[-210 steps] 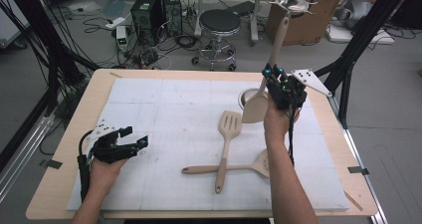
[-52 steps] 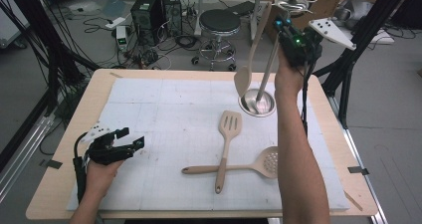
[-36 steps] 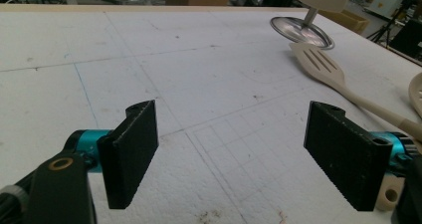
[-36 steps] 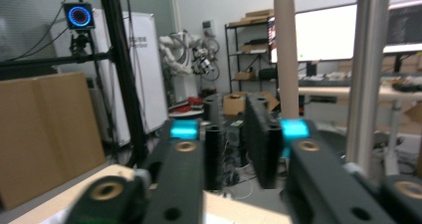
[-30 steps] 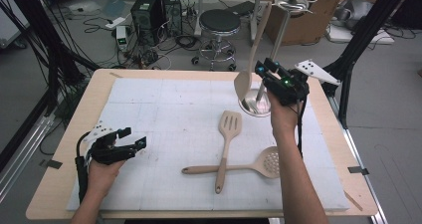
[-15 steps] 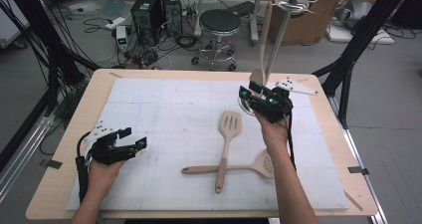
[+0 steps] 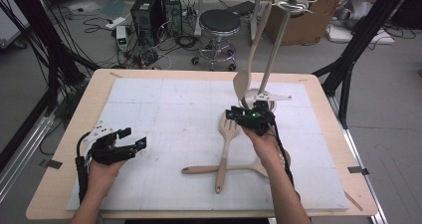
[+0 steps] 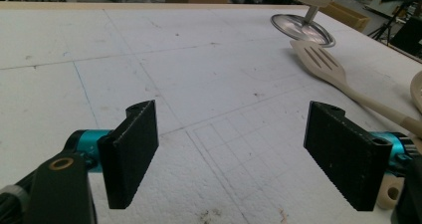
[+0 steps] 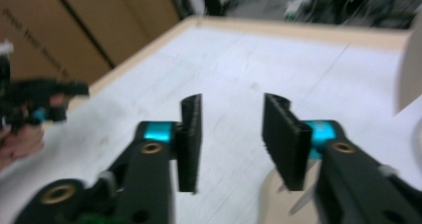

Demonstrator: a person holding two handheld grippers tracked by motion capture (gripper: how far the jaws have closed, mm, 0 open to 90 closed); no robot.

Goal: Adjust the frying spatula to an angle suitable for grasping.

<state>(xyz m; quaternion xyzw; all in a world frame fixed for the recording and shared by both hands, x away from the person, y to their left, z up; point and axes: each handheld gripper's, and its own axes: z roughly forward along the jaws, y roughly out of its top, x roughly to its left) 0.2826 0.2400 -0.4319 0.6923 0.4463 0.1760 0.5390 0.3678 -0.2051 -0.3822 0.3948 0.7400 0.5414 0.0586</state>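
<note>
While the slotted spatula (image 7: 226,134) lies flat on the white mat (image 7: 149,109), its head sits just under and beside the right gripper (image 7: 238,117), which hovers low over it with nothing between its jaws. In the right gripper view those jaws stand at a narrow gap, having just been closing, and the pale head of the spatula (image 9: 278,194) shows blurred below the right-hand jaw rather than between the two. The spatula's handle runs away from the gripper toward the person and crosses the handle of a skimmer spoon (image 7: 224,168) that lies across it.

Beyond the gripper, on its far side, a wooden spoon (image 7: 247,59) hangs from the utensil stand (image 7: 272,50), its bowl close above the gripper's back.

The left gripper (image 7: 130,143) rests well apart near the table's left edge, jaws wide and empty, as the left gripper view shows.

I judge the risks thus: the jaws may close on the flat head off-centre and let it pivot or slip; lifting could drag the crossed skimmer spoon along; and raising the hand could knock the hanging wooden spoon off its hook or rock the stand.
</note>
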